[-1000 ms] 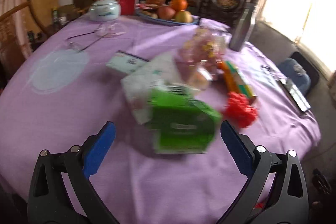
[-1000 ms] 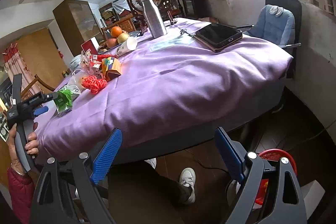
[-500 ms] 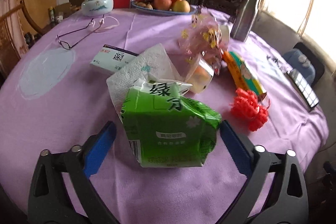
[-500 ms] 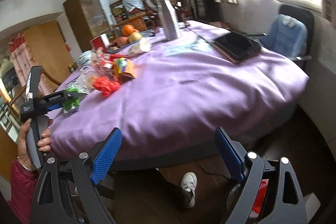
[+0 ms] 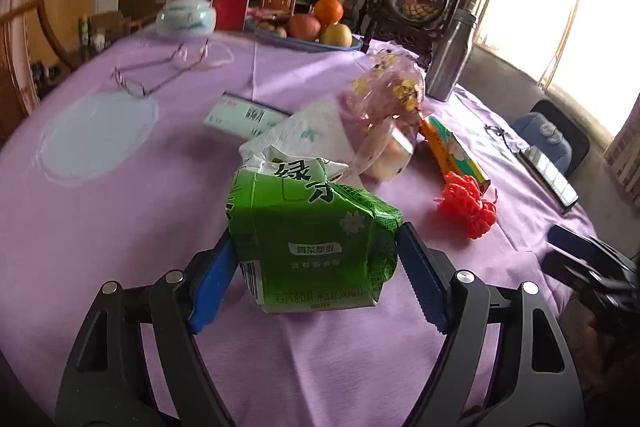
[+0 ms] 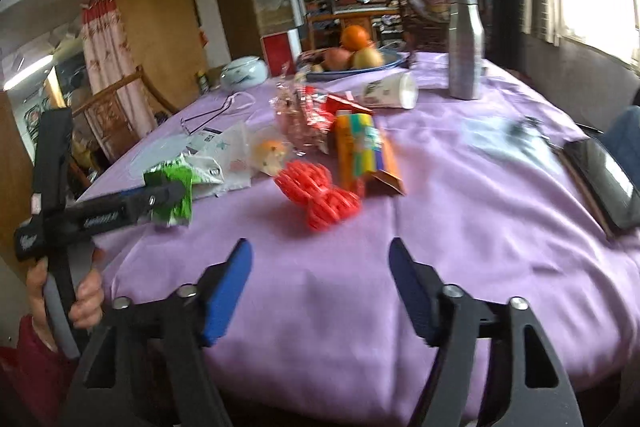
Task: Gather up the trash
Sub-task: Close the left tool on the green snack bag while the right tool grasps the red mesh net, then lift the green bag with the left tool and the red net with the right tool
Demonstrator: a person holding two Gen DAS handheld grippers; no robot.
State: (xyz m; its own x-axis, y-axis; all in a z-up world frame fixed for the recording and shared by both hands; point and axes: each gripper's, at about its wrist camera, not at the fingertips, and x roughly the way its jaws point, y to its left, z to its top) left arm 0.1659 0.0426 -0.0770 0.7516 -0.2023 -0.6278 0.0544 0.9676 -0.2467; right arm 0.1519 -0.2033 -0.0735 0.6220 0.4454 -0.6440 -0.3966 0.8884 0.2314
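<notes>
In the left wrist view, my left gripper (image 5: pixel 316 275) has just been closing and its blue pads now touch both sides of the green pack (image 5: pixel 316 231), which sits on the purple cloth (image 5: pixel 120 227) near the table's front edge. I read this as a grip just taken, light so far. To do it well I should squeeze a little more, since the crumpled pack gives, and lift straight up so the white tissue (image 5: pixel 304 135) behind it doesn't drag along. The gripper points down and forward, level across.

In the right wrist view, my right gripper (image 6: pixel 320 291) has also been narrowing, but nothing lies between its pads: it is empty, hovering over bare cloth at the near edge. The red mesh (image 6: pixel 320 195) lies just ahead, the orange box (image 6: pixel 364 151) touching it behind. My left hand (image 6: pixel 86 291) shows at the left, holding its handle upright, its gripper reaching level to the pack.
</notes>
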